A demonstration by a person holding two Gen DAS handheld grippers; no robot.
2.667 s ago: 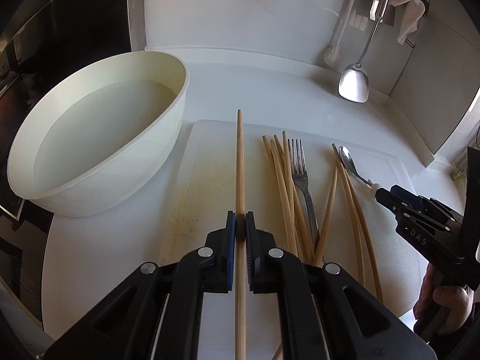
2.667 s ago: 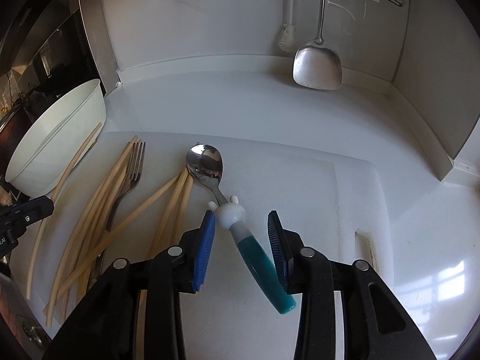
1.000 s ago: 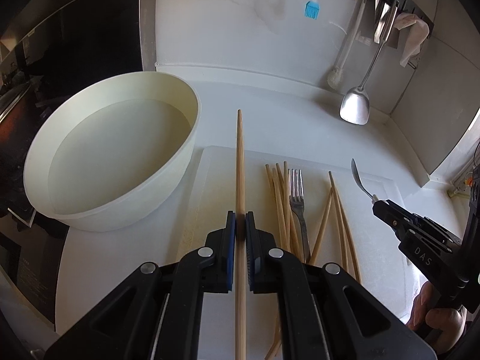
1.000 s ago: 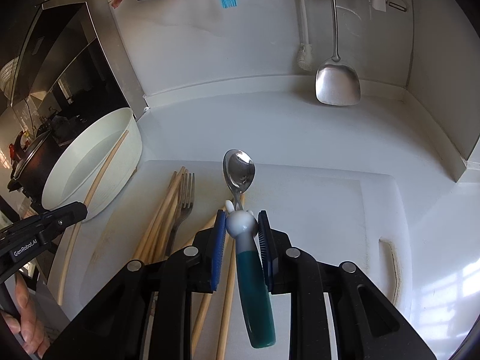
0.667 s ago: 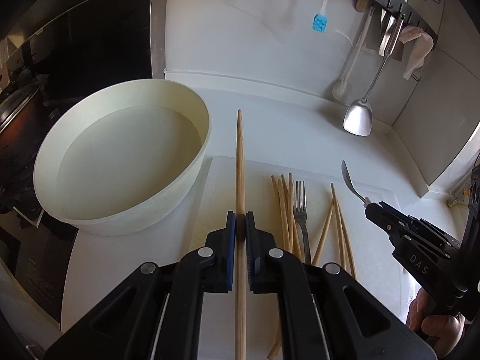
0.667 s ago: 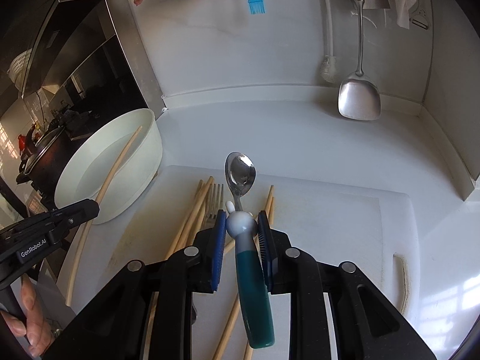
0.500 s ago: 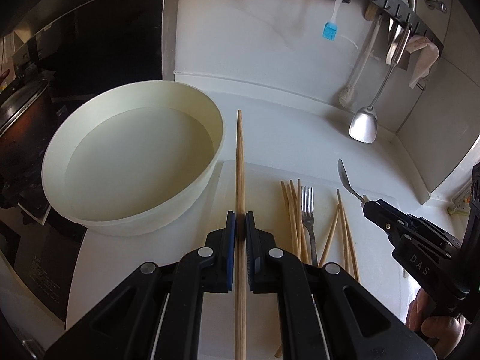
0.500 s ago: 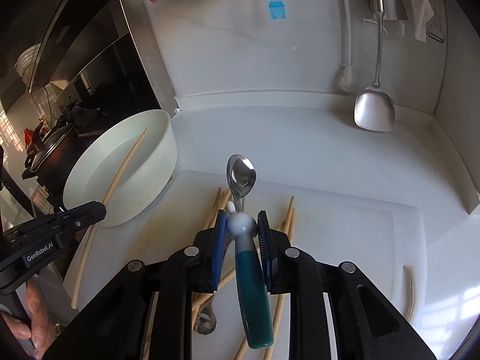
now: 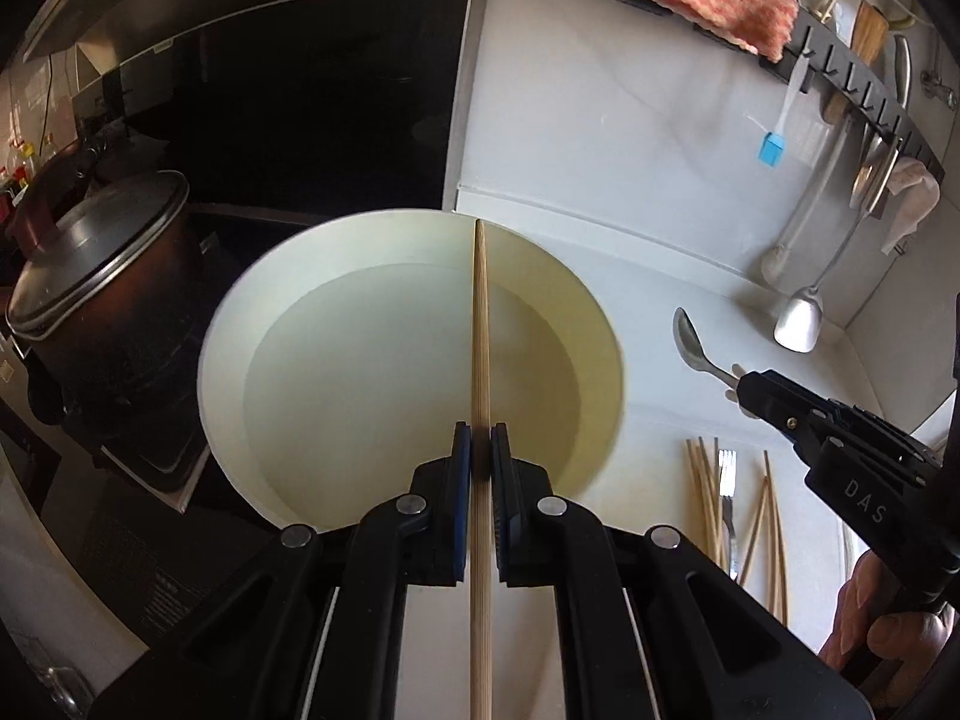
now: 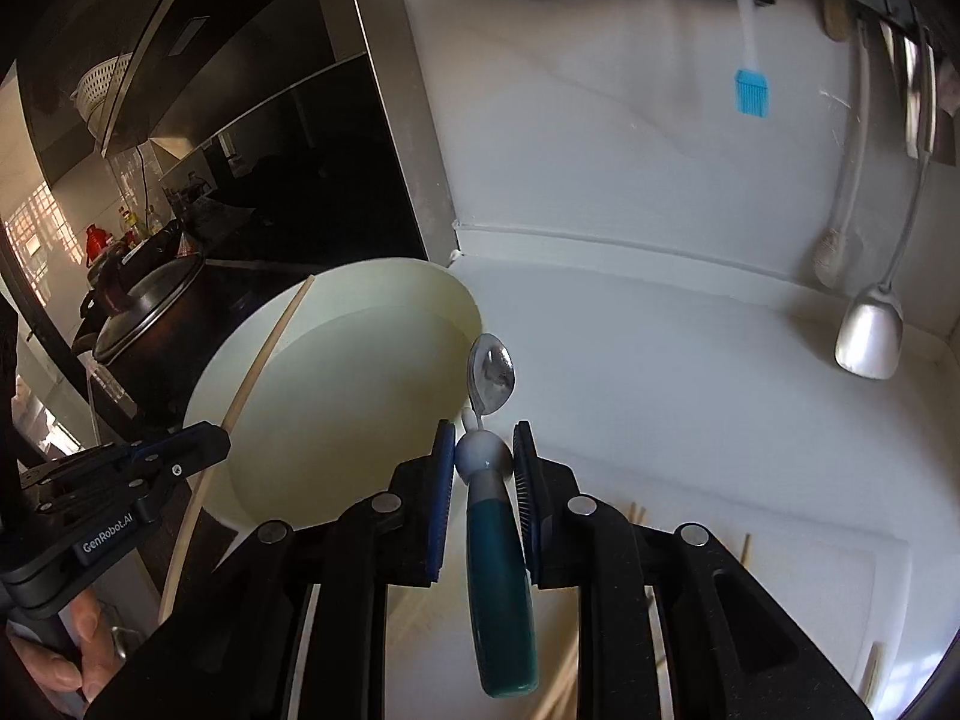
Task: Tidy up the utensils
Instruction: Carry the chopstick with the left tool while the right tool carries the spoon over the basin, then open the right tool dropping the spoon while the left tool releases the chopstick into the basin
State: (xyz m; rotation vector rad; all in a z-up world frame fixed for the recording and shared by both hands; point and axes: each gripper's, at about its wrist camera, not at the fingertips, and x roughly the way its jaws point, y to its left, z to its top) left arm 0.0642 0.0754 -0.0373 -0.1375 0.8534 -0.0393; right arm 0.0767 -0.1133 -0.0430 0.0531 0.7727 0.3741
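My left gripper [image 9: 478, 456] is shut on a wooden chopstick [image 9: 480, 324] and holds it over the cream bowl [image 9: 240, 336], tip near the bowl's far rim. My right gripper [image 10: 483, 456] is shut on a spoon [image 10: 492, 372] with a teal handle and white bunny neck, its metal head above the bowl's right rim [image 10: 462, 294]. The spoon [image 9: 690, 339] and right gripper [image 9: 744, 390] also show at the right in the left wrist view. The left gripper [image 10: 216, 441] and chopstick [image 10: 264, 354] show at the left in the right wrist view. Several chopsticks [image 9: 702, 492] and a fork [image 9: 727, 480] lie on the white board.
A dark lidded pot [image 9: 102, 312] stands left of the bowl beside the black stove wall. A metal spatula [image 10: 870, 336], a blue brush [image 10: 750, 90] and a pink cloth [image 9: 714, 6] hang on the back wall. The white cutting board [image 10: 780, 570] lies right of the bowl.
Both grippers have risen and moved left toward the bowl. The chopstick is now over the bowl and the spoon's head is at its right rim. Both grips are unchanged.
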